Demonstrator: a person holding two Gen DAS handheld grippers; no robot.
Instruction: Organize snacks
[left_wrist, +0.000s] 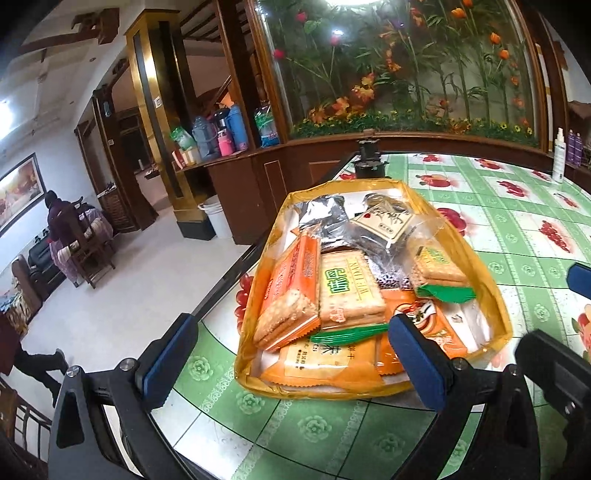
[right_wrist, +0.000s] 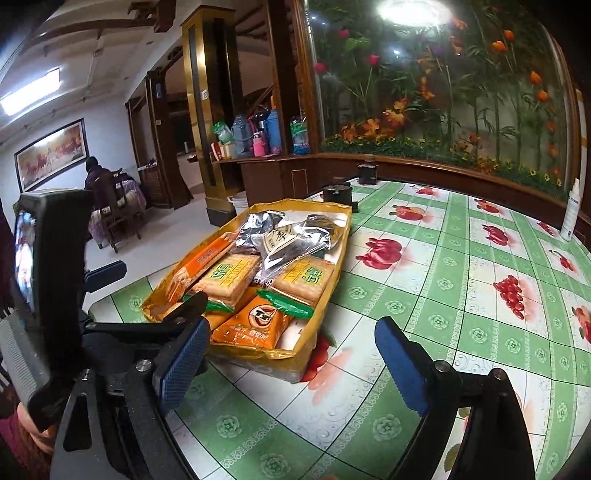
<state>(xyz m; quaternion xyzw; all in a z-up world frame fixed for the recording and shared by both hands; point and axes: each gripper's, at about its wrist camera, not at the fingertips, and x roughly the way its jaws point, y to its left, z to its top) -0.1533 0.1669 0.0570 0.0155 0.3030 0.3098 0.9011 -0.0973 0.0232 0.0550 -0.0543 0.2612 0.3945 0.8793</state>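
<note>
— Where is there room on the surface (right_wrist: 461, 295)?

— To the right of the yellow tray (right_wrist: 334, 236), the checked cloth lies bare as far as the white spray bottle (right_wrist: 570, 210) near the far edge.

— And what blocks the way?

— The tray piled with snack packets (right_wrist: 236, 280), two dark jars (right_wrist: 338, 192) just behind it, and the left gripper (right_wrist: 151, 288) by its near left corner.

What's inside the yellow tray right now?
The yellow tray holds orange cracker packs, green-labelled biscuit packs, silvery foil packets and an orange packet. They overlap, so anything beneath them and most of the tray floor is hidden.
</note>
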